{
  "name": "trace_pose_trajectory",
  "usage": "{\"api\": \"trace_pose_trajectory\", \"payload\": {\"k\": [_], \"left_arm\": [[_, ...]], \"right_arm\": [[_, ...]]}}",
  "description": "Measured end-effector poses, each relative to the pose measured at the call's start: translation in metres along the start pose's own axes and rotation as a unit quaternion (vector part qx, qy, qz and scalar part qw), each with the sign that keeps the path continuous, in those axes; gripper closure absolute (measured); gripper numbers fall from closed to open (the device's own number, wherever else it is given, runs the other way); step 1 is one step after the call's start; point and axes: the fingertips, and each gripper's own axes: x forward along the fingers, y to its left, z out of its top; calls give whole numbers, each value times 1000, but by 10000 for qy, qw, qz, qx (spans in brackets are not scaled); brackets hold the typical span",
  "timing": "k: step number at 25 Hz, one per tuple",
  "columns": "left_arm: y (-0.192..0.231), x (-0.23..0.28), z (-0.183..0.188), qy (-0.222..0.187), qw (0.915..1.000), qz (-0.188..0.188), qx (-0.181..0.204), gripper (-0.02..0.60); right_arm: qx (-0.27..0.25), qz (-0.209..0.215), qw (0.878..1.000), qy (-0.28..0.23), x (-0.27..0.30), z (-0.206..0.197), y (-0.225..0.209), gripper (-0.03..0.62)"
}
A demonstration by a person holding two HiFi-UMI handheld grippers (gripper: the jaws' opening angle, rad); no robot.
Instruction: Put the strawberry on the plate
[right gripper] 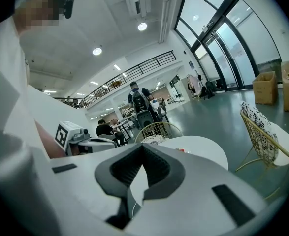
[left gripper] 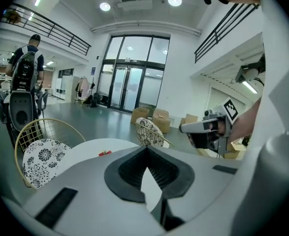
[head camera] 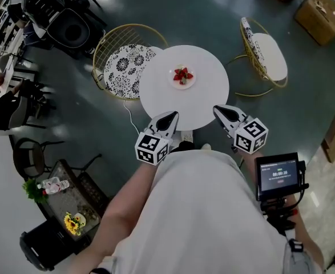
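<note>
Risk of knocking strawberry (head camera: 182, 74) off plate (head camera: 190, 84) on tabletop (head camera: 156, 93) if reaching in with left hand-held gripper (head camera: 173, 115) and right hand-held gripper (head camera: 218, 109) clenched, empty.

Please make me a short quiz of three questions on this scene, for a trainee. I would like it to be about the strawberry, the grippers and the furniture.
1. True or false: the strawberry lies on the plate.
2. What does the left hand-held gripper hold between its jaws? A) the strawberry B) nothing C) the plate
3. Fill in the word: in the head view, the chair with the patterned cushion stands to the ___ of the round white table.

Key: 1. True. 2. B, the jaws are together and empty. 3. left.
</note>
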Motion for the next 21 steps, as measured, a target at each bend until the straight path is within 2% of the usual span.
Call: {"api": "trace_pose_trajectory", "payload": {"k": [6, 11, 16, 21], "left_arm": [[8, -3, 6, -197, 9998, 79, -54, 577], [-4, 2, 6, -269, 9996, -115, 4, 577], [-6, 4, 6, -212, 9994, -270, 32, 577], [-6, 10, 4, -112, 9997, -225, 29, 577]], "right_arm": [[-46, 73, 10000, -17, 9, 6, 3, 588], [18, 24, 10000, 81, 6, 0, 3, 588], [60, -23, 9999, 96, 7, 1, 3, 588], [66, -61, 9999, 80, 4, 3, -1, 588]]}}
